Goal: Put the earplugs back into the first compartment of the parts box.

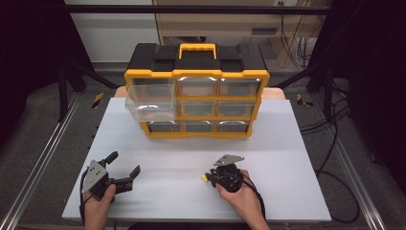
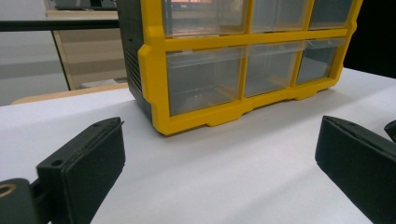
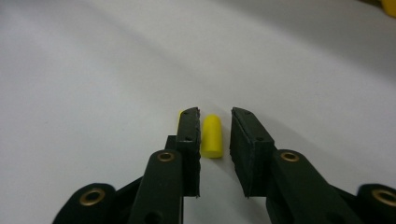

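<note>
A small yellow cylinder with a rounded tip (image 3: 212,136) lies on the white table (image 1: 268,143). It sits between the two jaws of my right gripper (image 3: 215,122), close against one jaw, with a narrow gap to the other. In the high view that right gripper (image 1: 209,177) points left at front centre, and the yellow piece (image 1: 204,178) peeks out at its tip. My left gripper (image 1: 125,163) rests at the front left, wide open with nothing in it. Its fingers (image 2: 88,161) frame the yellow-and-black drawer organiser (image 2: 156,74).
The organiser (image 1: 196,73) stands at the back centre of the table, and its top-left clear drawer (image 1: 149,98) is pulled out. A second bit of yellow (image 3: 180,114) shows behind one jaw. Metal rails and cables run along both sides.
</note>
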`<state>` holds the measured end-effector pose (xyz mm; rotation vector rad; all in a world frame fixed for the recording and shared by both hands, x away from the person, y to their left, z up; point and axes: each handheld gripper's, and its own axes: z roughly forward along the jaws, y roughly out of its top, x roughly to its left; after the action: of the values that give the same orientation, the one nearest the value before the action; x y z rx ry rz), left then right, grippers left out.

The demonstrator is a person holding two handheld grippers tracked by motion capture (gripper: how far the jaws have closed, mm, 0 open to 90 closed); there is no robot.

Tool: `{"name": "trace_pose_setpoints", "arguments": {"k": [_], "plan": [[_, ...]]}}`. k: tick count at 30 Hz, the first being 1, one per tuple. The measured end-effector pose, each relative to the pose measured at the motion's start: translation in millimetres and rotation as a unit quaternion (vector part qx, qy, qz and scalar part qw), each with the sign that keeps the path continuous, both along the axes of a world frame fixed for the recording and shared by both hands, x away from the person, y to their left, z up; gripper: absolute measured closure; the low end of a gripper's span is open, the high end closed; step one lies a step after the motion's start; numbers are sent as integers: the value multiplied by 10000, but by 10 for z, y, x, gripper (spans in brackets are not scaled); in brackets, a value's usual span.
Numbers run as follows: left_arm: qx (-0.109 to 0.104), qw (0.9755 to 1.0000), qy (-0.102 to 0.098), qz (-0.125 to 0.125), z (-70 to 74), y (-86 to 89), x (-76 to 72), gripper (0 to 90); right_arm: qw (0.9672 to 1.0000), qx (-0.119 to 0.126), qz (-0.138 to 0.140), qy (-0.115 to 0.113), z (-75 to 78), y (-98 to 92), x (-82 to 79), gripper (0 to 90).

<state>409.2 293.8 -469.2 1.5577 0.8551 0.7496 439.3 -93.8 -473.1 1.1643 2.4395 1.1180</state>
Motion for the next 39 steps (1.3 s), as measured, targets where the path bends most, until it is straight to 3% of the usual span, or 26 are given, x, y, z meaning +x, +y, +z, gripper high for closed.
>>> {"name": "trace_pose_setpoints", "arguments": {"k": [5,11,12,18,20,30,39], "plan": [[36,10000,2,-25,-4,-11,6,12,10000,-81,29,15,-49,-5,21,778],[-12,10000,52,-21,-15,-6,20,12,9999,119,-52,-48,-43,-66,37,814],[-23,10000,49,-16,-13,-8,19,12,9994,293,-44,-158,4,-90,37,814],[16,10000,20,-56,-14,-33,16,11,9974,432,-98,-564,157,-115,58,813],[35,10000,35,-57,-20,-30,11,12,9945,591,-213,-838,317,-129,86,812],[-33,10000,-7,10,-19,11,1,12,9842,936,-385,-1451,872,-130,221,813],[-79,9999,-48,56,0,39,-10,12,9787,1151,-335,-1665,1245,-91,329,815]]}}
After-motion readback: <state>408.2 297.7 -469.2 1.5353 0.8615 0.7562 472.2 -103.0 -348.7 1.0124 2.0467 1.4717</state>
